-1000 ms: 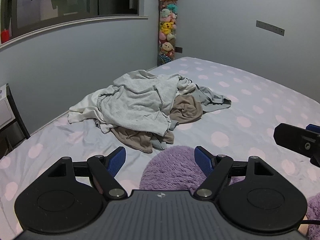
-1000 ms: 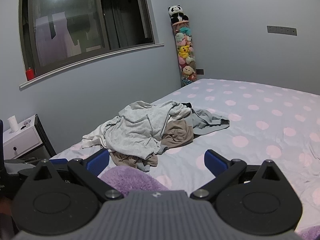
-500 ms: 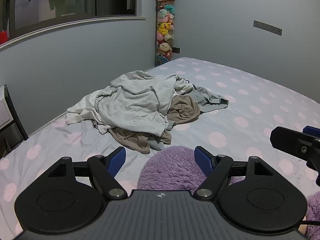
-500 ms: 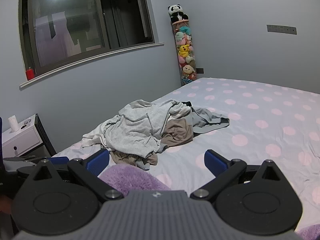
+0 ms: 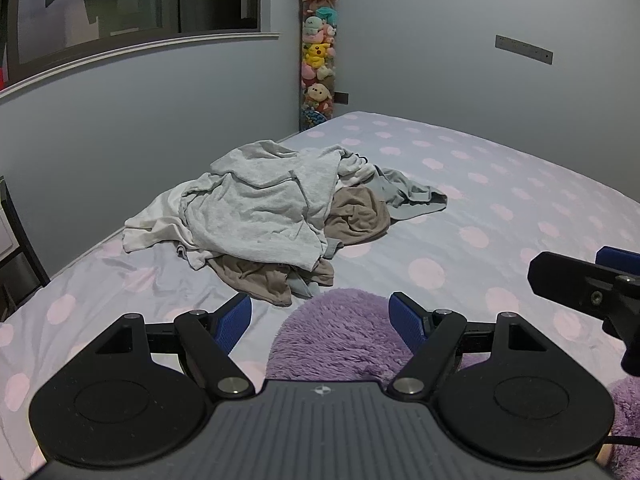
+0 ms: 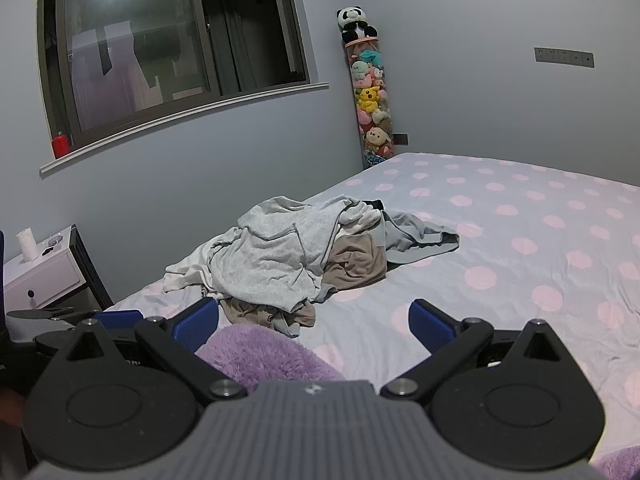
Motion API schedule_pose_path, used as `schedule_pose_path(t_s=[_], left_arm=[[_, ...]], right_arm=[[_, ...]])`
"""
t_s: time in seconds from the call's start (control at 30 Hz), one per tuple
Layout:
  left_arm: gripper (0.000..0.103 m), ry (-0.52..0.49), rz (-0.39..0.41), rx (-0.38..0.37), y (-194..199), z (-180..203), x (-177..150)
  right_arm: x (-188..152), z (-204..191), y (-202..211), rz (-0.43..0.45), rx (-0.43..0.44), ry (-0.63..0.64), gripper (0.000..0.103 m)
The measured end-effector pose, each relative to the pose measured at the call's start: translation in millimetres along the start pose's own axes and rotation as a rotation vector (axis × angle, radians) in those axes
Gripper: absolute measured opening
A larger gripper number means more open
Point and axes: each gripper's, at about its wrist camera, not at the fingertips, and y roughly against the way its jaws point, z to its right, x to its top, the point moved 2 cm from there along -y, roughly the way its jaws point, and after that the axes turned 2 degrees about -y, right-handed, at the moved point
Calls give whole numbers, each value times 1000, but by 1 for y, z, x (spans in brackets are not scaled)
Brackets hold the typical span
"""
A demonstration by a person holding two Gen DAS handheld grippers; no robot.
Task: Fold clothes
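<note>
the pile of clothes (image 5: 280, 216) lay in the middle of the left wrist frame, on the bed (image 5: 500, 208), whose pale sheet carried pink dots. a light grey garment (image 5: 260, 216) covered the top of the heap, a tan garment (image 5: 356, 216) showed at its right side and lower edge, and a blue-grey garment (image 5: 412, 196) trailed out to the right. a white piece (image 5: 148, 228) stuck out at the left.

the left tongs (image 5: 320, 316) sat at the bottom centre of that frame, spread wide with nothing between the blue pads (image 5: 234, 320), well apart from the pile. a fluffy purple fabric (image 5: 340, 340) lay just below and between them, near the lower edge of the heap. the right tongs (image 5: 592, 284) showed in part at the right edge of that frame.

in the right wrist frame the right tongs (image 6: 314, 320) were likewise spread wide and empty at the bottom centre, with the purple fabric at lower left and the pile in the middle. a white nightstand (image 6: 40, 272) stood at the left edge, a dark window (image 6: 172, 44) in the upper left, and a tall tube of plush toys (image 6: 370, 96) in the corner at upper centre, a panda on top.
</note>
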Motion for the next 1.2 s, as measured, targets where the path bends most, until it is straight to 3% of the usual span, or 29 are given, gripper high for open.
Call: schedule_pose_path(t_s=[0.8,0.9,0.97,1.2], left_arm=[[74,-34,72,25,8,2,0],[69,-35,71,7,7,0,0],[59,-31,72,0,5,-1,0],[58,-15,67,-19,-3,-3,0]], right_arm=[[-8,-4,-8,-9,3,14,102],[-9,-5,-9,-10,4,13,102],[-10,-5,-10,-11,4,13,102],[-9,-5,-9,60,0,36,102]])
